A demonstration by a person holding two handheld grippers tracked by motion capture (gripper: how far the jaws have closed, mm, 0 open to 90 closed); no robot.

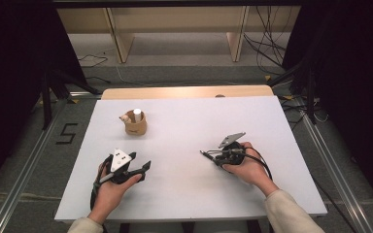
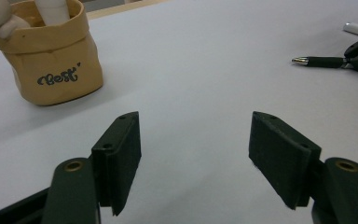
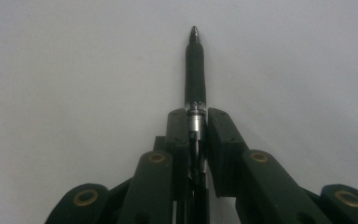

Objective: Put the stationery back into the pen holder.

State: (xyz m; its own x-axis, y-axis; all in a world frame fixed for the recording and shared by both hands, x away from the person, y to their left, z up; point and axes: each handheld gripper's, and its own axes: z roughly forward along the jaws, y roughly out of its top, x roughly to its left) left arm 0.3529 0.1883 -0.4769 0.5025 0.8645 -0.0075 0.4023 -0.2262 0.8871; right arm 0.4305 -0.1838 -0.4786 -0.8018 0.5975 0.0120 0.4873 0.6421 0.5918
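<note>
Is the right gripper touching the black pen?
Touching. In the right gripper view, the right gripper has both pads pressed against the pen, with no gap on either side; the tip sticks out ahead of the jaws.

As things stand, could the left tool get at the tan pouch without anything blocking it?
Probably yes. The left tool stands open and holds nothing, and bare table lies between it and the tan pouch. The pen is off to the side in the right tool.
</note>
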